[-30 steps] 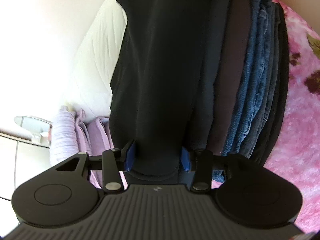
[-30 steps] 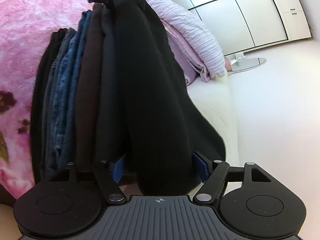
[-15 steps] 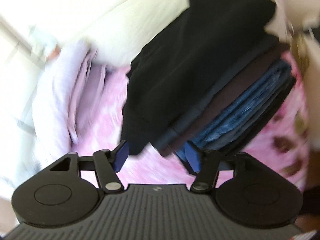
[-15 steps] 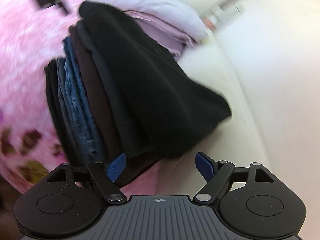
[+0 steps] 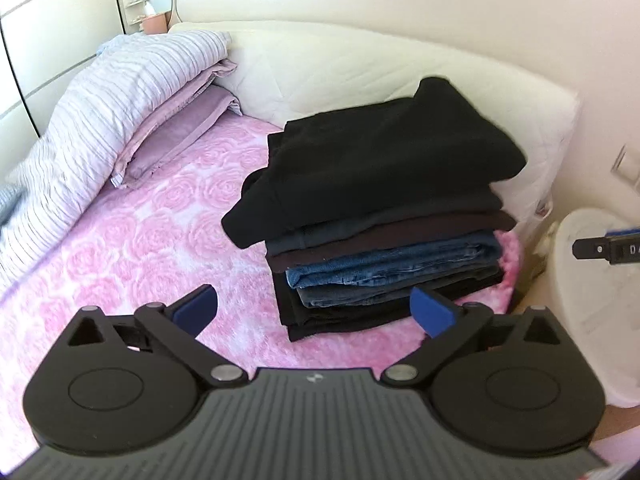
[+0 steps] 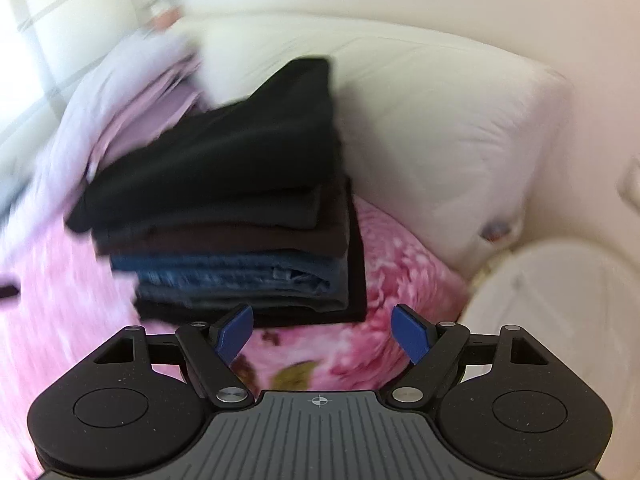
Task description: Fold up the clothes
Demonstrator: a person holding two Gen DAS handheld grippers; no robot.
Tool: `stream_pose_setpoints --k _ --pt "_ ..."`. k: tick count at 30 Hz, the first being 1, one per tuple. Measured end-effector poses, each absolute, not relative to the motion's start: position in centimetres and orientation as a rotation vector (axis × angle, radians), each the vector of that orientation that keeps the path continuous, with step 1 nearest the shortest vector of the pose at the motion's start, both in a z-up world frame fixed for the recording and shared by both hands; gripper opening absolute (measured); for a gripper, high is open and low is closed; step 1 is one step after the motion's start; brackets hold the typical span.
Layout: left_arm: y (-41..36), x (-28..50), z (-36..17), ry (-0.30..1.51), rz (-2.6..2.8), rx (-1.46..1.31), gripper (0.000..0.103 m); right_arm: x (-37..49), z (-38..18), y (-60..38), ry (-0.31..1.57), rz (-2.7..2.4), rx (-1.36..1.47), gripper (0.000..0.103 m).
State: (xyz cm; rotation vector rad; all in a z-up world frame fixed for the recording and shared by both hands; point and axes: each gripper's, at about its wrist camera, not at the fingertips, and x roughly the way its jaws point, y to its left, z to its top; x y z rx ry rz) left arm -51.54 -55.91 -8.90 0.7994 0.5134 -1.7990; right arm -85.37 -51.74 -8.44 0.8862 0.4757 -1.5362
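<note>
A stack of folded clothes (image 5: 384,224) rests on the pink rose bedspread (image 5: 152,216), with a black garment (image 5: 384,164) on top, brown and blue denim layers below. The right wrist view shows the same stack (image 6: 240,232), blurred, topped by the black garment (image 6: 248,152). My left gripper (image 5: 314,308) hangs open in front of the stack, nothing between its blue pads. My right gripper (image 6: 324,330) is also open and empty, just short of the stack's lower edge. A tip of the right gripper (image 5: 600,248) shows at the left wrist view's right edge.
A striped lilac duvet (image 5: 104,96) and a lilac pillow (image 5: 180,128) lie at the left of the bed. A white padded headboard (image 5: 360,68) runs behind the stack. A white round object (image 5: 600,320) stands beside the bed at the right. Wardrobe doors (image 5: 48,20) stand far left.
Both grippers let go of the black garment, now lying on top of the stack, and pulled back from it. Both views swung round to face the stack from the bed's side.
</note>
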Motion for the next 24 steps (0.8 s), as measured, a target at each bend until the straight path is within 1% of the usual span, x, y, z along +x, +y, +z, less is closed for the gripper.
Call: stream_pose_setpoints --k 1,5,12,15,24 --pt "-55.2 -50.9 -8.5 0.519 -1.813 0.790 0.101 -84.7 -7.7 -50.7 0.431 -1.571 0.901 0.097" --pt "-52.3 -49.1 -7.1 0.516 -1.860 0.773 0.101 -81.2 -5.4 -46.7 0.329 -1.638 0.938 0.097" --pt "-48.3 -46.4 -6.1 0.530 -1.919 0.758 0.100 -74.6 -3.4 -40.7 0.360 -1.658 0.944 0.097" --pt "-46.5 -45.3 -5.6 0.536 -1.944 0.751 0.100 -72.3 -3.1 -39.4 0.402 -1.651 0.925 0.097" --pt "-45.3 -45.4 -3.7 0.590 -1.978 0.686 0.099 -69.3 -1.8 -38.0 0.461 -1.625 0.867 0.097"
